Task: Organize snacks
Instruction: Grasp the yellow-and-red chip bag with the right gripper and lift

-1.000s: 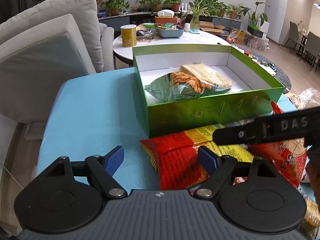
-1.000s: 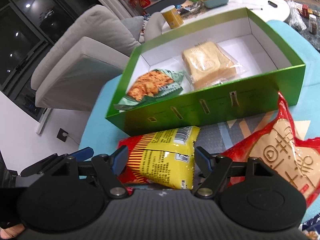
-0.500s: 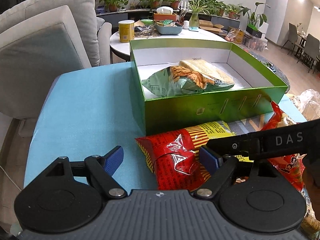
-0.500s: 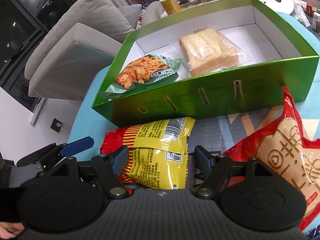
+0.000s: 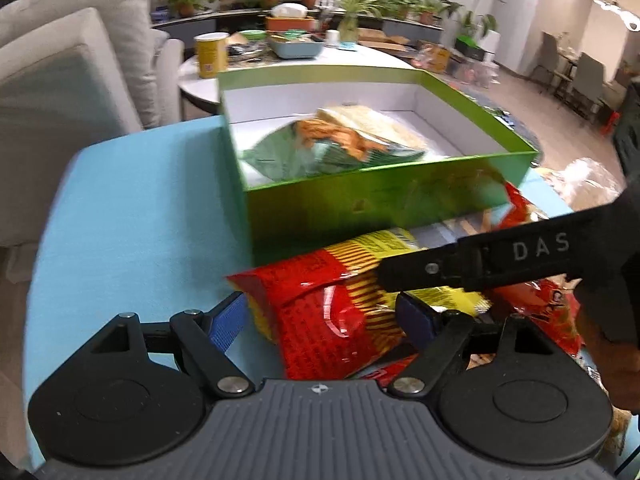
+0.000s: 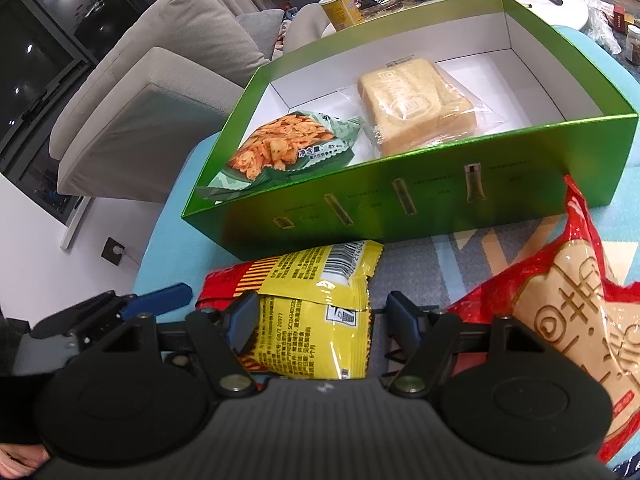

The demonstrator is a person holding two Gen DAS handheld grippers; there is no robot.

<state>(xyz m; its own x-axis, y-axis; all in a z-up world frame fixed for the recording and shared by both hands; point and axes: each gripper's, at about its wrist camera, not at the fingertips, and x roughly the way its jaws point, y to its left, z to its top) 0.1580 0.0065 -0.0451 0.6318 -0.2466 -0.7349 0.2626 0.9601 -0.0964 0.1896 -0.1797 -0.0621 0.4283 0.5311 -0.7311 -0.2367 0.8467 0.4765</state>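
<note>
Snack bag (image 6: pixel 320 328) between both grippers' jaws | left gripper (image 5: pixel 320 320) closing, unpressed | right gripper (image 6: pixel 316 320) spread, tilted down

"DAS" in pale capitals on right gripper (image 5: pixel 516 266) arm; barcode on yellow-red snack bag (image 6: pixel 320 312), digits unreadable.

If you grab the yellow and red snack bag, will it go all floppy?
Probably: the yellow and red snack bag is thin crinkled foil, so it should sag. It looks puffy, likely light. Its shiny film may slip between the right tool pads.
</note>
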